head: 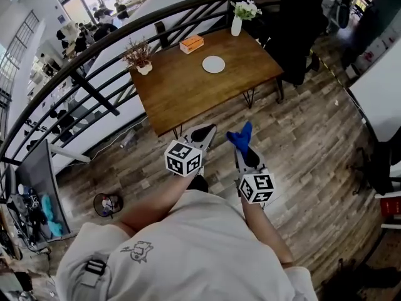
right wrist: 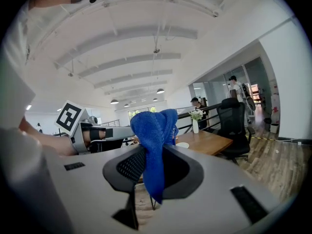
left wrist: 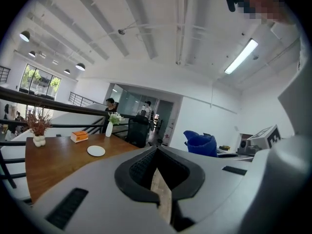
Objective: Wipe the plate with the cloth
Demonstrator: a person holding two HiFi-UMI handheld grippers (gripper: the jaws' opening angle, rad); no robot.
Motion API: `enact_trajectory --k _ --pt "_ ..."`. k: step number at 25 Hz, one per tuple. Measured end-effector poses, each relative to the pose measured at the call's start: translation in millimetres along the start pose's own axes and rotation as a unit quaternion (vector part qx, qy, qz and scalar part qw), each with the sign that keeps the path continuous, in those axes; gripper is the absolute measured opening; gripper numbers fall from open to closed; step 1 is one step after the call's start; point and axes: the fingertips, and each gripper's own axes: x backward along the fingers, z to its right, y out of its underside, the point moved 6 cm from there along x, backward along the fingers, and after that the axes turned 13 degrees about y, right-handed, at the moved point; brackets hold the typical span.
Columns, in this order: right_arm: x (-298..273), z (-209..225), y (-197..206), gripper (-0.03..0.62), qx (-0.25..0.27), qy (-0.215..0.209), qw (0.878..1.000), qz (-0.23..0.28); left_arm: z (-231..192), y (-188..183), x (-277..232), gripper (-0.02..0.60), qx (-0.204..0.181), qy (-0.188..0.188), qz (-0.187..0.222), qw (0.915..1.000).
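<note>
Plate, small, round and white (head: 213, 64), lies on the far half of the brown wooden desk (head: 188, 96), just this side of an orange box (head: 192, 43) and well apart from me. My right claw (head: 243, 148) is clamped on the blue cloth (head: 240, 136). The cloth's bunched end sticks out past the jaws, so I judge it would meet the plate first. My left claw (head: 205, 132) is closed on nothing, free, I judge, to steady the plate. Both claws hang over the plank floor (head: 301, 143), pointing toward the desk, and wiping has not begun. A white vase of flowers (head: 237, 22) stands near the plate, worth avoiding.
</note>
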Motion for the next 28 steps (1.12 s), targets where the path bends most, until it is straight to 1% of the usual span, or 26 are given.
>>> enact_trajectory --k 4,8,13,18,24,28 --pt "-41 15 -7 0.086 -0.013 0.011 1.000 -0.007 -36 -11 -26 0.006 0.001 0.011 -0.013 0.9999" --pt "-98 20 -11 0.086 -0.029 0.013 0.999 -0.016 -84 -20 -46 0.006 0.006 0.016 -0.028 0.9995" --pt "-170 14 -22 0.086 -0.038 0.017 0.999 -0.025 -151 -34 -68 0.006 0.009 0.022 -0.046 0.9987" --pt "-228 3 -38 0.086 -0.036 0.020 0.999 -0.028 -204 -54 -84 0.006 0.008 0.032 -0.052 0.9981" --pt "-266 -7 -48 0.086 -0.028 0.014 0.999 -0.032 -237 -66 -89 0.006 0.009 0.038 -0.047 0.9982" --pt "-285 -15 -55 0.086 -0.016 -0.001 0.999 -0.031 -251 -77 -92 0.006 0.003 0.035 -0.037 0.9987"
